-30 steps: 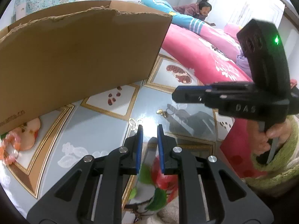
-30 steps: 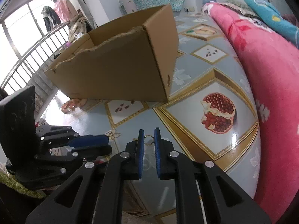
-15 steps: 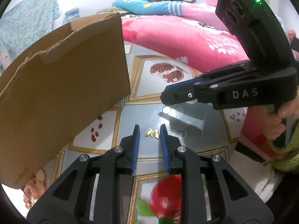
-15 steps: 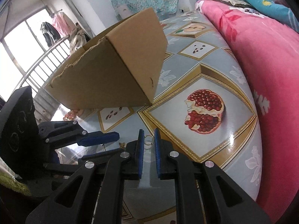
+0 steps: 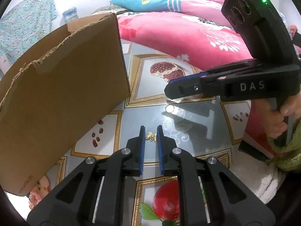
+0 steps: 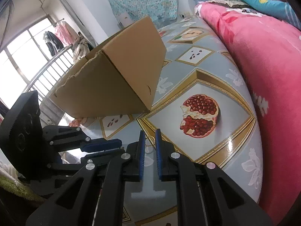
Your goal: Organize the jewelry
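My left gripper (image 5: 151,134), angled down at the tablecloth, has just closed on a small gold butterfly charm (image 5: 151,137); right gripper (image 6: 150,138) pinches a thin gold ring (image 6: 150,141).

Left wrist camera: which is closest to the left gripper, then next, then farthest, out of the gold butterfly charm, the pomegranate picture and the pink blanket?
1. Gold butterfly charm: between the left gripper fingertips.
2. Pomegranate picture: on the table, farther ahead.
3. Pink blanket: beyond the table's far edge.
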`<state>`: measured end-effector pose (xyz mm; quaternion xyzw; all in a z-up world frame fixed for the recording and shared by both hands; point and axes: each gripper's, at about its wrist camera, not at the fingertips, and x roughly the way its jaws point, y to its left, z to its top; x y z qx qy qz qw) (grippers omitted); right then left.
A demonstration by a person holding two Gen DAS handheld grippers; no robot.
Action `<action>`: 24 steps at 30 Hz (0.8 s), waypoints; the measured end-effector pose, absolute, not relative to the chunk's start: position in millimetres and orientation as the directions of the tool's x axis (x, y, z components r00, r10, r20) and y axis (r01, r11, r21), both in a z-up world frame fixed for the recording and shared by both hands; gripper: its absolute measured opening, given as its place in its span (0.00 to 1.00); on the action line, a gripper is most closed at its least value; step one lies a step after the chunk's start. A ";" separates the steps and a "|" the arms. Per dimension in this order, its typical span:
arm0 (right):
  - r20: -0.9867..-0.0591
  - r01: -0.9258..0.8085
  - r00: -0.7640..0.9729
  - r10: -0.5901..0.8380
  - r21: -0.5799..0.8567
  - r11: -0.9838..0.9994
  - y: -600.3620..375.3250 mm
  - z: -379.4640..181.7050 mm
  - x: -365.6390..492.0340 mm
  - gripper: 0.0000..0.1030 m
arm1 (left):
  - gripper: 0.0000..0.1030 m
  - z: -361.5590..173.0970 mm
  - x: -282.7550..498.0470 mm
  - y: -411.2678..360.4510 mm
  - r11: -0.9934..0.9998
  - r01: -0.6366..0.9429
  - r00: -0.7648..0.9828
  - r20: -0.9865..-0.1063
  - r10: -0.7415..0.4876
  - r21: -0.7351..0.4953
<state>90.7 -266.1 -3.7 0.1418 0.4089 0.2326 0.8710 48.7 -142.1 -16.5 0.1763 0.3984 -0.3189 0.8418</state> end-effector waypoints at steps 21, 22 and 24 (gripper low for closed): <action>-0.464 -0.436 0.699 0.544 0.326 0.838 -239.0 95.8 81.9 0.11 | 0.10 77.5 24.7 -84.5 0.804 0.595 0.639 -0.597 -0.485 -0.015; -0.452 -0.453 0.697 0.557 0.326 0.830 -234.1 103.1 87.3 0.11 | 0.10 88.7 28.7 -76.4 0.816 0.579 0.661 -0.577 -0.479 -0.014; -0.440 -0.481 0.681 0.586 0.335 0.810 -223.5 114.4 102.0 0.11 | 0.10 101.0 40.0 -64.6 0.837 0.547 0.686 -0.563 -0.461 -0.018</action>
